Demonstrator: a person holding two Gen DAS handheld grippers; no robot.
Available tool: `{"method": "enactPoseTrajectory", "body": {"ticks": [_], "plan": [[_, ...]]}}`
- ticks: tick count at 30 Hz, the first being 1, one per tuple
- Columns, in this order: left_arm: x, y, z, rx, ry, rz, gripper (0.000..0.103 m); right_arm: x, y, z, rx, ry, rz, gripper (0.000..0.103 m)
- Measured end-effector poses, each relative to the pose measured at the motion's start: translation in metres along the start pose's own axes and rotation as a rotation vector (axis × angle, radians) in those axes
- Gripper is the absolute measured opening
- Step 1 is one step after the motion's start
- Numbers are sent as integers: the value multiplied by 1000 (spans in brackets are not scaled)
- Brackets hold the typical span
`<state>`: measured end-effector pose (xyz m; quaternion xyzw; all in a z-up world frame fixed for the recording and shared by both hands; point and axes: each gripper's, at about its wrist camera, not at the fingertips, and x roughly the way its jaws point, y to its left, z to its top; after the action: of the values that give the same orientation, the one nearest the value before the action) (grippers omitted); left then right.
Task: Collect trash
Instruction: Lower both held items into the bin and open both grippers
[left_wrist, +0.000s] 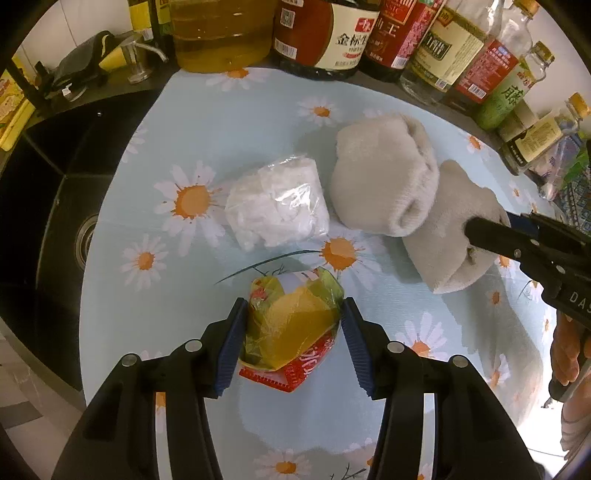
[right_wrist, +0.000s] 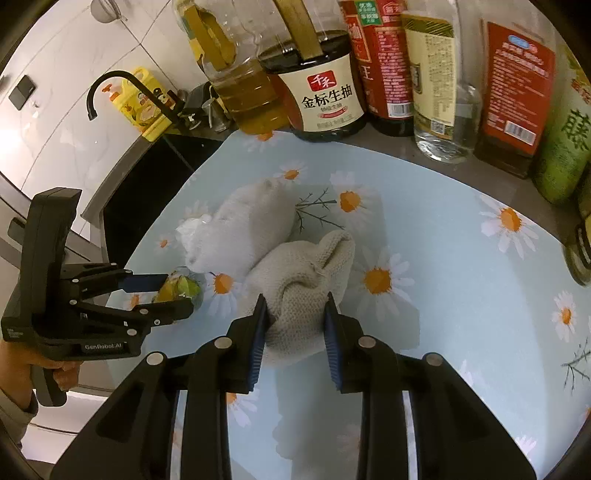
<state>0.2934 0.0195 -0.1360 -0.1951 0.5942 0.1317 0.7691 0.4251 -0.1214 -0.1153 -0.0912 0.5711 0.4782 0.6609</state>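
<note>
A crumpled yellow-green and red snack wrapper (left_wrist: 291, 328) lies on the daisy-print mat (left_wrist: 236, 125). My left gripper (left_wrist: 293, 314) is shut on it, its blue pads touching both sides; it also shows in the right wrist view (right_wrist: 173, 291). A white plastic-wrapped wad (left_wrist: 277, 201) lies just beyond. Two beige socks lie to the right: one rolled (left_wrist: 384, 173), one under my right gripper (left_wrist: 476, 236). In the right wrist view my right gripper (right_wrist: 295, 306) is shut on the near sock (right_wrist: 299, 284), with the other sock (right_wrist: 243, 225) behind it.
Oil, soy sauce and vinegar bottles (left_wrist: 328, 33) line the back of the counter and its right side (right_wrist: 517, 88). A black sink (left_wrist: 48, 206) with a black tap (right_wrist: 110, 85) lies left of the mat. A yellow detergent bottle (right_wrist: 144, 103) stands behind the tap.
</note>
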Motion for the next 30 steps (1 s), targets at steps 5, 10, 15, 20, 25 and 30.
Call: {"method": "enactPoseTrajectory", "body": {"ticks": [5,10,15,20,25,30], "plan": [[-6,3,-5,18,-8,-10,49,-8,4,-11,17,-7,-29,30],[-16,6,-13,51,-23,-35,49,-17,13,-26,46,-18,-65,30],[-27,9,-22,88,-41,-66,49,-28,27,-45,81,-26,-104,30],[-38,16,-37,115,-59,-97,49,-36,49,-62,108,-38,-129,30],[-47,26,-54,148,-63,-124,49,-42,77,-76,120,-49,-141,30],[-55,39,-73,178,-60,-143,49,-44,107,-89,117,-52,-148,30]]}}
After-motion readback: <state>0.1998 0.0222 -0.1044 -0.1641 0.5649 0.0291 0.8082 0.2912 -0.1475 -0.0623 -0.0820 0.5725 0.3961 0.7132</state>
